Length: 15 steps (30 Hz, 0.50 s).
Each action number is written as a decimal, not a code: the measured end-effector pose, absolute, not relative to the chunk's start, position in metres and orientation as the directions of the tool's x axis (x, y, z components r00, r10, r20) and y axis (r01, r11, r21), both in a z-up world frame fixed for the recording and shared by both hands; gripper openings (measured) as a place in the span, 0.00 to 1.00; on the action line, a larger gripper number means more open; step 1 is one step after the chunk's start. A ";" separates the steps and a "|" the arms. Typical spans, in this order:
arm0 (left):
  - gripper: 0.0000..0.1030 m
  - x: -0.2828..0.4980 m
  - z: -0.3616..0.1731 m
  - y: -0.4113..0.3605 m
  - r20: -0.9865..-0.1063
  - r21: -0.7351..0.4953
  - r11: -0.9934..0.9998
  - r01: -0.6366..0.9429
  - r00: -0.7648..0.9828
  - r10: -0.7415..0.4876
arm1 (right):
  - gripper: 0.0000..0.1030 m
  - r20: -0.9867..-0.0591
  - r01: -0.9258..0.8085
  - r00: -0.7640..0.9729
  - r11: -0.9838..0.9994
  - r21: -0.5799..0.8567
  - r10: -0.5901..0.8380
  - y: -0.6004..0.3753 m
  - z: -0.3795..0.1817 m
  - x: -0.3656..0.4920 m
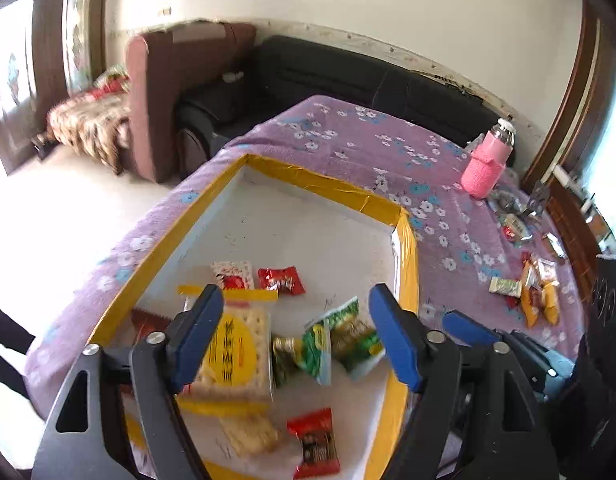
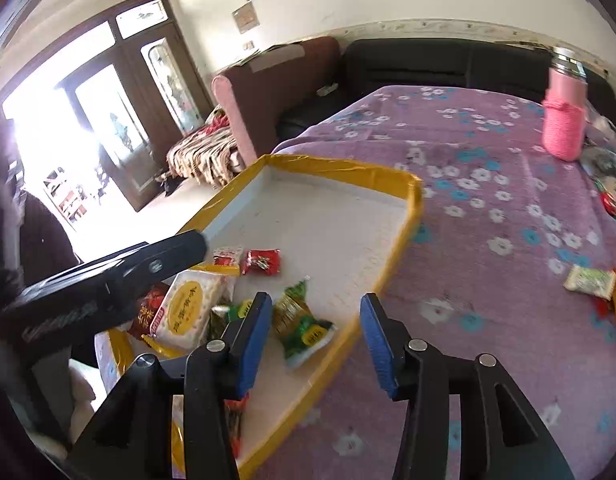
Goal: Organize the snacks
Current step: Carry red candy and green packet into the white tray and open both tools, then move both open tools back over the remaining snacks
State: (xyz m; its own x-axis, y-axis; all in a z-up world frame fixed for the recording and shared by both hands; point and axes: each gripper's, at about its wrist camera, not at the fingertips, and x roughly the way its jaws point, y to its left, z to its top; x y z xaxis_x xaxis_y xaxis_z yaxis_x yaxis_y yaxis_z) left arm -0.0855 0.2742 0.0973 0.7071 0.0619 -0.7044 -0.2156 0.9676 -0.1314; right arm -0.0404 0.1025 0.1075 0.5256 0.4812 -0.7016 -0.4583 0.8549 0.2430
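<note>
A white tray with a yellow taped rim [image 1: 316,184] [image 2: 336,168] lies on a purple flowered bedspread [image 1: 348,136]. In it lie a yellow cracker pack [image 1: 231,352] [image 2: 187,308], green packets [image 1: 348,340] [image 2: 301,326], a red candy [image 1: 281,279] [image 2: 261,261] and a red packet [image 1: 314,442]. My left gripper [image 1: 295,340] hovers open over these snacks, holding nothing. My right gripper [image 2: 316,346] hangs open over the tray's near right rim, with nothing pressed between its blue pads. Its blue finger [image 1: 468,328] shows at the tray's right side.
Several loose snacks [image 1: 536,292] [image 2: 590,281] lie on the bedspread to the right. A pink-sleeved bottle [image 1: 486,160] [image 2: 564,120] stands at the far right. A black sofa [image 1: 328,68] and a brown armchair [image 1: 159,80] stand behind; the bed's edge drops left.
</note>
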 end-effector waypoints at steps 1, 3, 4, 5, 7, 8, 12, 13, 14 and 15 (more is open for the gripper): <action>0.81 -0.089 0.099 0.269 -0.701 -0.115 0.969 -0.220 0.709 0.078 | 0.47 -0.700 -0.452 0.528 0.857 0.249 0.481 0.098 0.108 -0.041; 0.81 -0.100 0.103 0.255 -0.685 -0.100 0.974 -0.204 0.724 0.082 | 0.47 -0.694 -0.426 0.538 0.864 0.267 0.479 0.083 0.108 -0.048; 0.81 -0.103 0.105 0.249 -0.682 -0.103 0.976 -0.189 0.728 0.069 | 0.48 -0.691 -0.414 0.542 0.867 0.276 0.479 0.077 0.109 -0.050; 0.81 -0.106 0.106 0.243 -0.683 -0.100 0.978 -0.182 0.727 0.066 | 0.48 -0.688 -0.403 0.546 0.870 0.285 0.478 0.070 0.108 -0.052; 0.81 -0.111 0.109 0.230 -0.683 -0.082 0.984 -0.161 0.728 0.062 | 0.49 -0.685 -0.381 0.555 0.876 0.295 0.472 0.058 0.108 -0.056; 0.81 -0.113 0.109 0.226 -0.682 -0.072 0.985 -0.157 0.729 0.066 | 0.49 -0.684 -0.372 0.560 0.880 0.297 0.468 0.053 0.108 -0.058; 0.81 -0.121 0.112 0.207 -0.679 -0.040 0.991 -0.131 0.731 0.069 | 0.50 -0.680 -0.326 0.582 0.894 0.308 0.446 0.023 0.107 -0.066; 0.81 -0.123 0.112 0.201 -0.680 -0.033 0.993 -0.117 0.730 0.064 | 0.51 -0.680 -0.316 0.587 0.897 0.308 0.440 0.017 0.107 -0.068; 0.81 -0.124 0.113 0.196 -0.680 -0.020 0.994 -0.109 0.730 0.066 | 0.51 -0.679 -0.306 0.592 0.900 0.309 0.434 0.010 0.106 -0.070; 0.81 -0.125 0.113 0.192 -0.678 -0.006 0.995 -0.104 0.731 0.072 | 0.51 -0.678 -0.297 0.597 0.903 0.309 0.428 0.004 0.106 -0.072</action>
State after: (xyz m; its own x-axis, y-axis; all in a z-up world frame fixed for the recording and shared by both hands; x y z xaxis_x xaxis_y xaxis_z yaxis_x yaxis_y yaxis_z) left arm -0.1250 0.1920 0.1132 0.7311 0.0721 -0.6784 -0.1039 0.9946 -0.0063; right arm -0.0716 0.0043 0.1061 0.5971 0.4285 -0.6781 -0.2969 0.9034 0.3094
